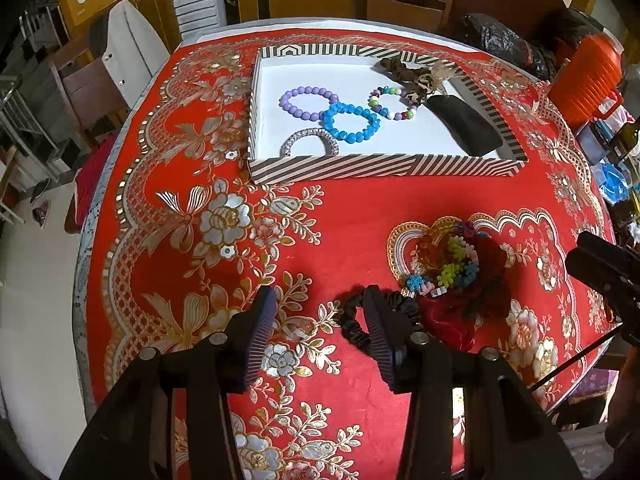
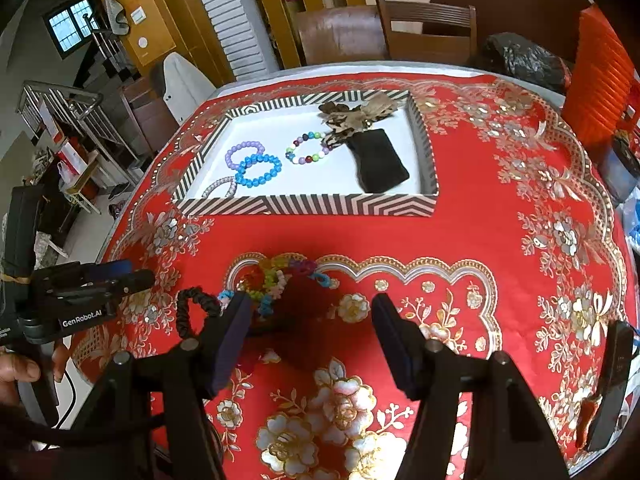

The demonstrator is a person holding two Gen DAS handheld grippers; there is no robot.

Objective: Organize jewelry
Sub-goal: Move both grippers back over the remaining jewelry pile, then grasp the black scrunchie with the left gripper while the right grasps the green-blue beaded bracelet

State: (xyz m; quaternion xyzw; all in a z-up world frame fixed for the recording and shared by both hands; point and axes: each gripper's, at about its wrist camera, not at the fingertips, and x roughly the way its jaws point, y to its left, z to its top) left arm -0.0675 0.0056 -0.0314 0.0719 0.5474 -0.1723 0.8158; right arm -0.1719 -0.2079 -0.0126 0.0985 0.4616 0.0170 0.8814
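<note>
Red tablecloth [image 1: 352, 216] bears striped tray [image 1: 384, 166] holding beaded bracelets [image 1: 352, 120].

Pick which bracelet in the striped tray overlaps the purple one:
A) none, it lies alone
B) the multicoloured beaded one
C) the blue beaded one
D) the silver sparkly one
C: the blue beaded bracelet lies across the near edge of the purple bracelet in the striped tray, while the multicoloured bracelet and the silver bracelet lie apart from the purple one.
</note>
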